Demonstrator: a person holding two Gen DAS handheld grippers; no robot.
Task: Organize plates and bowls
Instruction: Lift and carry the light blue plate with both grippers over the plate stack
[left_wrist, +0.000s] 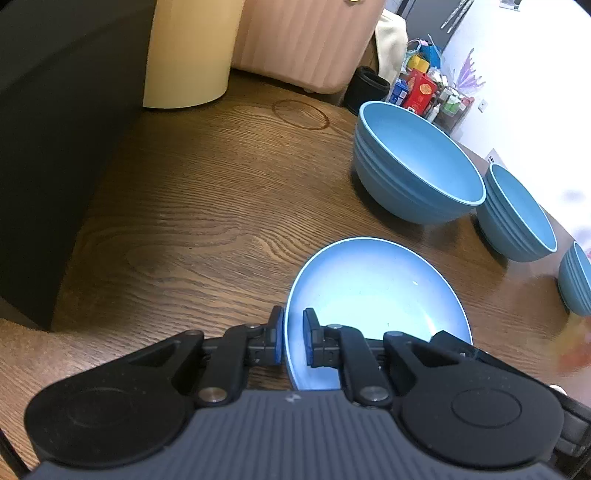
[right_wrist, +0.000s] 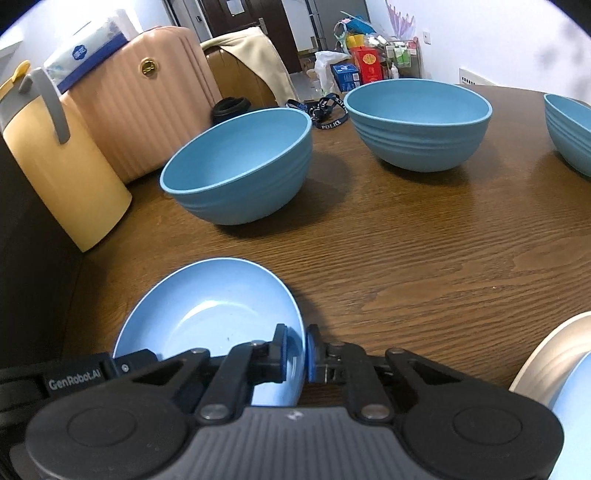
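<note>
Plate: a light blue plate (left_wrist: 373, 295) lies on the wooden table (left_wrist: 184, 221), at about 5 o'clock in the left wrist view and 7 o'clock in the right wrist view (right_wrist: 210, 314).
Left gripper: the left gripper (left_wrist: 293, 334) is clamped on the plate's near-left rim, one pad outside the edge and one inside.
Right gripper: the right gripper (right_wrist: 295, 350) is clamped on the opposite rim of the same plate, one pad on each side of the edge.
Bowls: three blue bowls stand apart on the table, none nested; the nearest bowl (right_wrist: 240, 162) is at 11 o'clock in the right wrist view, the middle bowl (right_wrist: 417, 125) at 1 o'clock, and the far bowl (right_wrist: 570, 129) is cut by the frame at 2 o'clock.
Other dishes: a pale rim with something light blue inside (right_wrist: 554, 369) shows at 4 o'clock in the right wrist view; whether it is a stack of plates I cannot tell.
Done so far: as far as the views show, little is sorted; the bowls are unstacked and this plate sits alone.
Left to do: judging by the double grip, the plate is about to be lifted and joined to other plates; the bowls remain to be nested.
Writing, gripper: "GenRobot.AI" (right_wrist: 75, 380) on the other gripper's body.
Writing, strap: "POLICE" on a dark strap (right_wrist: 330, 110) behind the bowls.
Writing, elsewhere: print on the tissue pack (right_wrist: 88, 51) and red box (right_wrist: 369, 62) is too small to read.
</note>
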